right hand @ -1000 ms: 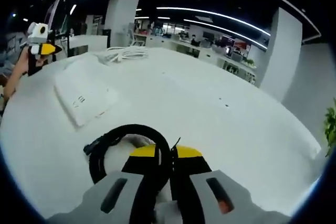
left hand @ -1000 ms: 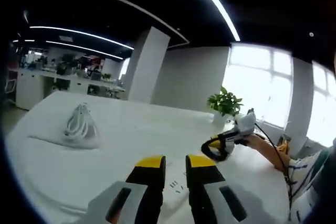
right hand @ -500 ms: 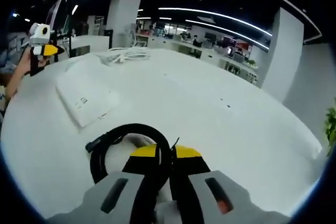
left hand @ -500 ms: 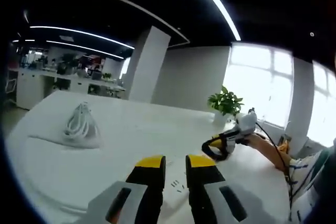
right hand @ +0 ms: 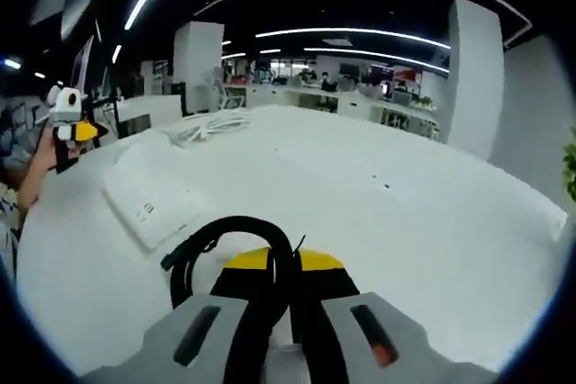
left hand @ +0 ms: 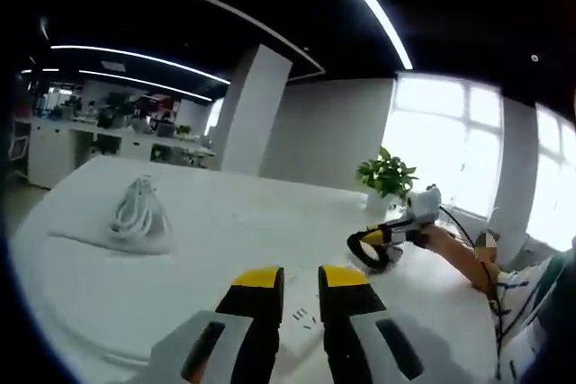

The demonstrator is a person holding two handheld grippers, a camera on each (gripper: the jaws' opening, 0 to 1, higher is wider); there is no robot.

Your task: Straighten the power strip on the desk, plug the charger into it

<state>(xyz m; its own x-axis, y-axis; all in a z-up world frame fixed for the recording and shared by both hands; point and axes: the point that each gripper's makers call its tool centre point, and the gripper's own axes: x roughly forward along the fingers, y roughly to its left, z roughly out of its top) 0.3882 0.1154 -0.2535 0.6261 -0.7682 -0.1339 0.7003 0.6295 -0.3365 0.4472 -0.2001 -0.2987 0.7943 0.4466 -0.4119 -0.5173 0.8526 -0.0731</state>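
The white power strip (right hand: 153, 209) lies flat on the white desk (right hand: 378, 177), left of and ahead of my right gripper (right hand: 283, 263). That gripper is shut on the charger's black cable loop (right hand: 236, 221), held a little above the desk. In the left gripper view the strip's socket slots (left hand: 301, 319) show just beyond my left gripper (left hand: 301, 276), whose jaws stand a narrow gap apart with nothing between them. My right gripper (left hand: 373, 242) hangs at the right there with the black loop (left hand: 371, 261). My left gripper (right hand: 79, 132) is held up at the far left of the right gripper view.
A coiled white cable (left hand: 135, 211) rests on the desk to the far left, also seen as a white cable (right hand: 211, 123) beyond the strip. A potted plant (left hand: 385, 177) stands at the desk's far edge. A person's forearm (left hand: 459, 258) reaches in from the right.
The right gripper view has tilted and shifted slightly, and the power strip now sits a little lower and nearer. In the left gripper view the right gripper has edged right. The left gripper is still.
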